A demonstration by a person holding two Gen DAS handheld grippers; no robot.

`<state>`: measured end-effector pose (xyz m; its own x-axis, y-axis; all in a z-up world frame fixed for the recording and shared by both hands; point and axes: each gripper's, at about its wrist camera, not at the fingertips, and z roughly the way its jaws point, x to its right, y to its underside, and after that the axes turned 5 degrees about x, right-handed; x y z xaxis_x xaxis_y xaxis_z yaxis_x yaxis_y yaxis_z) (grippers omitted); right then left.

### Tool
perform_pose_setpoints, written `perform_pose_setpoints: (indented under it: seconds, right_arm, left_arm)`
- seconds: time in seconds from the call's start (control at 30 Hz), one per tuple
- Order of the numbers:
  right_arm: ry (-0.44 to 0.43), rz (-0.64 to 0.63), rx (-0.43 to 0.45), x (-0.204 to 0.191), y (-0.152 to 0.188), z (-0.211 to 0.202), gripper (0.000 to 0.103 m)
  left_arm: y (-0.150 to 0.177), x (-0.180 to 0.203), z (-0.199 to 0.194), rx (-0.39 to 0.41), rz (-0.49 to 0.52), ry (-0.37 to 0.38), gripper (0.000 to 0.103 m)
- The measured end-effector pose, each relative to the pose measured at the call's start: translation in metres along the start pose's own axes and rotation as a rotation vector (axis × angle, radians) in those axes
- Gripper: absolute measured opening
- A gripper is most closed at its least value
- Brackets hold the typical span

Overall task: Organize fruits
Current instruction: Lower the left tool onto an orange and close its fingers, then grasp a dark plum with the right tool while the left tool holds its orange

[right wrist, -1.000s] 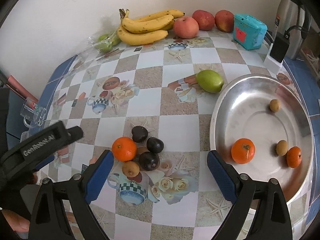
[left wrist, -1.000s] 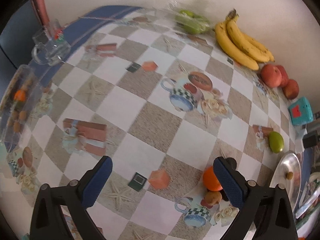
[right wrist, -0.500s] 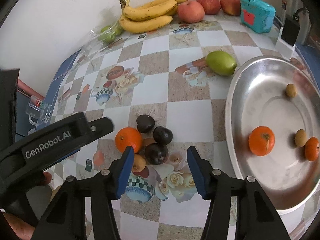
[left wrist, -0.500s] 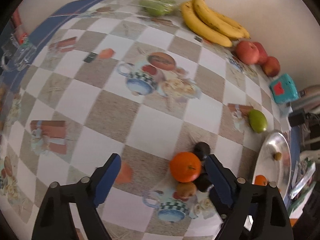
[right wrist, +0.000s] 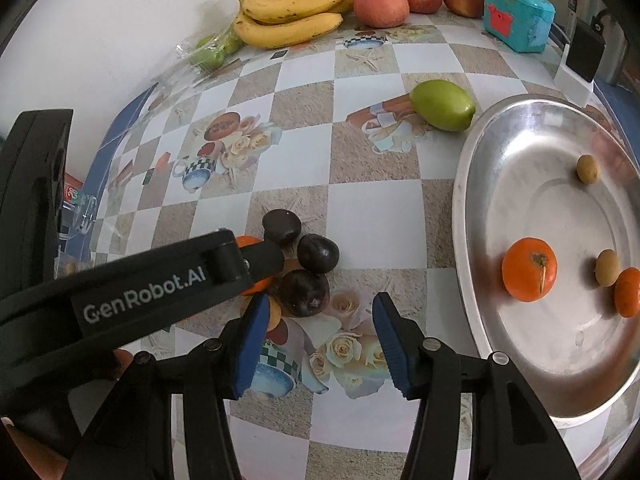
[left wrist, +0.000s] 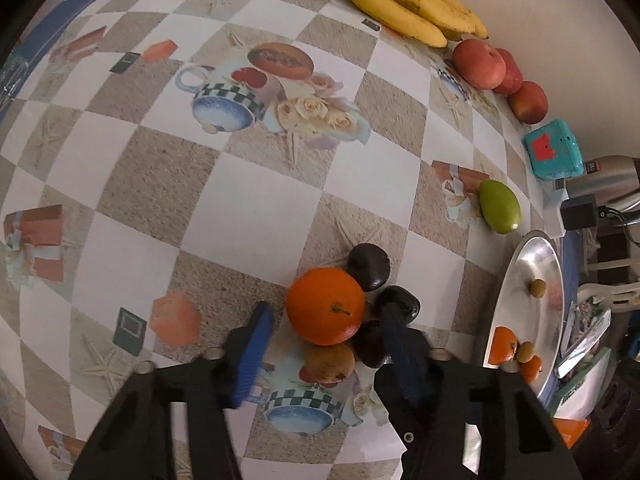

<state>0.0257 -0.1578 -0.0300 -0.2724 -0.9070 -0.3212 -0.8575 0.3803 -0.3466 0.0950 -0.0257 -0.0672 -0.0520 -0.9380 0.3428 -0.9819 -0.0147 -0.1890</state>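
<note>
At the centre of the small pile sits the orange (left wrist: 325, 306), between our left gripper (left wrist: 326, 334) fingers, whose jaws are closing; the pads look just short of the peel, so we judge nothing is held yet. It should handle as firm, round and fairly light, its skin a little slick, so we want the pads across its widest part, level, or it may roll out. Touching it are three dark plums (right wrist: 318, 253), smooth and softer, easily bruised, and one small brown fruit (left wrist: 330, 362) tucked under the near side. Our right gripper (right wrist: 316, 334) hovers beside the nearest plum with its jaws partly open and no longer narrowing; we see nothing between the pads. To the right stands the metal tray (right wrist: 472, 184), holding two oranges and two small tan fruits (right wrist: 588, 169). Just beyond its rim lies one green mango (right wrist: 442, 105). Along the wall we count a bunch of bananas (right wrist: 292, 18), three or four, then three red apples (right wrist: 381, 5), a bag of green fruit (right wrist: 212, 50) whose number we cannot tell, and one teal box (right wrist: 516, 14).
</note>
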Motion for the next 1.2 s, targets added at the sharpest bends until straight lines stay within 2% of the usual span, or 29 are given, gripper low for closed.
perform_pose_setpoints:
  seconds: [0.27,0.57,0.7,1.2]
  right_arm:
    - [0.004,0.005,-0.006,0.003,0.001,0.0,0.055]
    - [-0.005,0.014,-0.017,0.002,0.001,0.003,0.055]
    - [-0.035,0.038,-0.02,0.004,0.0,0.004,0.055]
    - [-0.12,0.128,-0.047,0.009,-0.002,0.017,0.041]
  left_arm:
    - [-0.001,-0.003,0.002,0.0,-0.017,0.008,0.042]
    - [0.0,-0.01,-0.004,0.013,-0.037,0.006,0.041]
    - [-0.001,-0.015,-0.008,0.025,-0.062,0.005,0.041]
    - [-0.006,-0.031,-0.02,0.067,-0.123,-0.013,0.041]
